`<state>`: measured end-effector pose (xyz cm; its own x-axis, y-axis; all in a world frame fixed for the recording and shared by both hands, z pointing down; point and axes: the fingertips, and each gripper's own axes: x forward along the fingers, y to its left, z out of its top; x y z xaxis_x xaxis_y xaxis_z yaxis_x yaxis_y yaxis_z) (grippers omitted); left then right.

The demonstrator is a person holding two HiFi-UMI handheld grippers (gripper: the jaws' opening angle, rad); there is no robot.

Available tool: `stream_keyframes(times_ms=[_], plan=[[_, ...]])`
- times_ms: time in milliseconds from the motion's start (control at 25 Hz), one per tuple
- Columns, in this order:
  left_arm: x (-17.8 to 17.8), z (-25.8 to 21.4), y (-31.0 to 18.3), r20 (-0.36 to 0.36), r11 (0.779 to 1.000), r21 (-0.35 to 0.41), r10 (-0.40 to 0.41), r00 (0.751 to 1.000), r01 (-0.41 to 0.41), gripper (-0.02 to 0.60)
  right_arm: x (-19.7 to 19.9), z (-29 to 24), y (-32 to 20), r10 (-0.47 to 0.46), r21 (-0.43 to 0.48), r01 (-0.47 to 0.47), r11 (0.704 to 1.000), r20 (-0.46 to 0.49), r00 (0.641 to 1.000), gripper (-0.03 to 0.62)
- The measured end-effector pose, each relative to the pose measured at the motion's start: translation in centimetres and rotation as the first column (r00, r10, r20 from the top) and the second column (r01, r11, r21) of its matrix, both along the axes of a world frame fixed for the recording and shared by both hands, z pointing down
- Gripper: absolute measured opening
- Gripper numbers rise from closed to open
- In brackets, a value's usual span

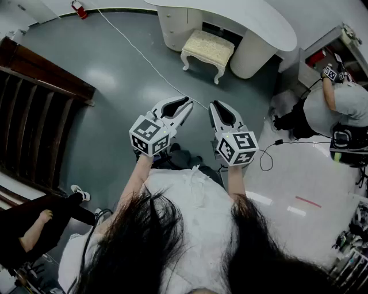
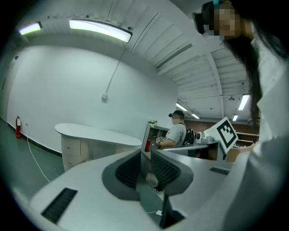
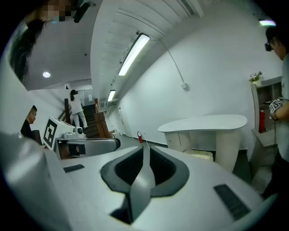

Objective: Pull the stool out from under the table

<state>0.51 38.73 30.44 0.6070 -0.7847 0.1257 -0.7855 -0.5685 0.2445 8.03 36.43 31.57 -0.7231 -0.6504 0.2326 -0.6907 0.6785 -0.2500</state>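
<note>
**Closing in on the stool, both grippers empty**

We judge the step in hand to be the approach. The stool [image 1: 208,47] sits partly under the table [image 1: 253,14], in the gap between the table's drawer block and its round pillar leg, with the front of its seat sticking out on our side. The left gripper [image 1: 183,107] and the right gripper [image 1: 221,110] are side by side, well short of the table and pointing toward it. Each has its jaws pressed together with nothing between them.

To do this well, we should get close to the table before opening the jaws. Then we should take the stool at two matching places, one gripper on each side of the seat frame or front legs. A one-sided pull would likely swing it against the pillar. We should draw it straight back from the table, low and even, so the legs slide instead of tipping. The white cable [image 1: 138,49] crosses the floor on our side of the table and could snag a foot.

The seat is a cream, nubbly cushion, probably soft, so it would make a poor hold. The frame is white with carved, curved legs, which look rigid and better for clamping. The tabletop is smooth, white and round-edged. The floor [image 1: 115,86] is grey-green and glossy, so the stool should slide easily.
</note>
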Motion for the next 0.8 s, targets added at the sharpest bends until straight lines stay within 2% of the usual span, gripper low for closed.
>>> stream_keyframes(times_ms=[280, 520, 800], plan=[[-1.9, -0.4, -0.4, -0.018, 1.000, 0.007, 0.000, 1.000, 0.001, 0.080, -1.7, -0.2, 0.0, 0.005, 0.008, -0.005, 1.000, -0.008, 1.000, 0.060], [-3.2, -0.1, -1.0, -0.030, 1.000, 0.002, 0.027, 0.999, -0.027, 0.080, -3.0, -0.4, -0.4, 0.031, 0.010, -0.031, 0.999, 0.015, 0.999, 0.060], [-5.1, 0.5, -1.8, -0.039, 0.998, -0.009, 0.061, 0.997, -0.061, 0.080, -4.9, 0.5, -0.6, 0.050, -0.007, -0.050, 0.999, 0.000, 0.999, 0.060]])
